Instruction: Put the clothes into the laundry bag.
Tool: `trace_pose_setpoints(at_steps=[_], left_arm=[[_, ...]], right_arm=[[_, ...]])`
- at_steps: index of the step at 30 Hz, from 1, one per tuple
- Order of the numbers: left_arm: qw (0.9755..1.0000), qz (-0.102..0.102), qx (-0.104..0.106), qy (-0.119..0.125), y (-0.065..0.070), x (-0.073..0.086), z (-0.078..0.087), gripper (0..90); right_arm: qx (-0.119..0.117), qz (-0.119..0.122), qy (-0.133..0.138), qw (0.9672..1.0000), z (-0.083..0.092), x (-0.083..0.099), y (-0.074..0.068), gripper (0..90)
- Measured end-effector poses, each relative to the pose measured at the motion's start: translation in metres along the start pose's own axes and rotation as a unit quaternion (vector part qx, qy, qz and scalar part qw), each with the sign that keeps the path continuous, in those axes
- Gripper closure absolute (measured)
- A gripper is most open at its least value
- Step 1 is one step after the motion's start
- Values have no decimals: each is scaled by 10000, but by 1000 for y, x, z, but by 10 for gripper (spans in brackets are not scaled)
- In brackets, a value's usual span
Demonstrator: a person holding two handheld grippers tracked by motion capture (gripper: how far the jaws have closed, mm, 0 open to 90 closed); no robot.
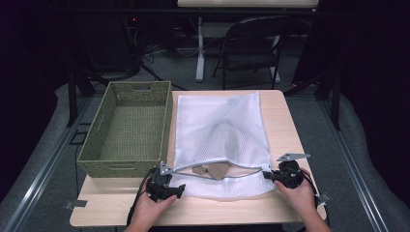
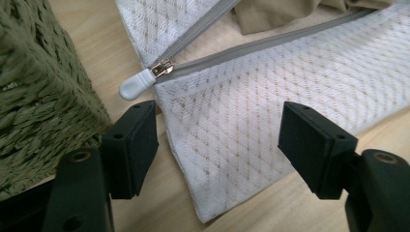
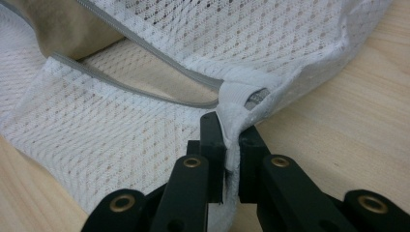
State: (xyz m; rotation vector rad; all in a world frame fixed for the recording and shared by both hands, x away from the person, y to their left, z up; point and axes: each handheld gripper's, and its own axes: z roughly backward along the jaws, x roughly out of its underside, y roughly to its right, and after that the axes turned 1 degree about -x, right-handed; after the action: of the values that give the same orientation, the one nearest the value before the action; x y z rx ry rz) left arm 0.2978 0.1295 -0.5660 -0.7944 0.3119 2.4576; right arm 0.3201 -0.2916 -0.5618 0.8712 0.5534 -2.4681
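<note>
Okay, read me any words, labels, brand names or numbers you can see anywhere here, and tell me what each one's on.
No readable text in any view.
Mesh laundry bag: plain, no label showing.
Zipper pull: blank white tab, no marking legible.
Woven basket: no tag or print.
Round mark near the bag's far edge: too small and blurred to read.

White mesh bag (image 1: 220, 130), unzipped, flat

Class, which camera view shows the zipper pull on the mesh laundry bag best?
The left gripper view: the white zipper pull lies sharp and close, at the end of the opened grey zipper, just beyond the open left gripper. In the high view that spot is too small to tell.
</note>
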Motion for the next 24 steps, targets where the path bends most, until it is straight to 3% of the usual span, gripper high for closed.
trace_pose_setpoints(at_steps=[7,13,19,24], left_arm=[[9999,-111,-29,-9,4,-1,-5,287],[9992,-340,-159,-101,10,-2,-9,256],[9994,-296,-107,-106,8,-1,-11,237],[9995,-302,-47,-30,8,-1,-11,278]], right_arm=[[-14,-21,-20,10000,0,1,-1,843],[-25,-15,-21,10000,0,1,-1,842],[-21,12,4,10000,0,1,-1,841],[-15,21,-10,10000,0,1,-2,839]])
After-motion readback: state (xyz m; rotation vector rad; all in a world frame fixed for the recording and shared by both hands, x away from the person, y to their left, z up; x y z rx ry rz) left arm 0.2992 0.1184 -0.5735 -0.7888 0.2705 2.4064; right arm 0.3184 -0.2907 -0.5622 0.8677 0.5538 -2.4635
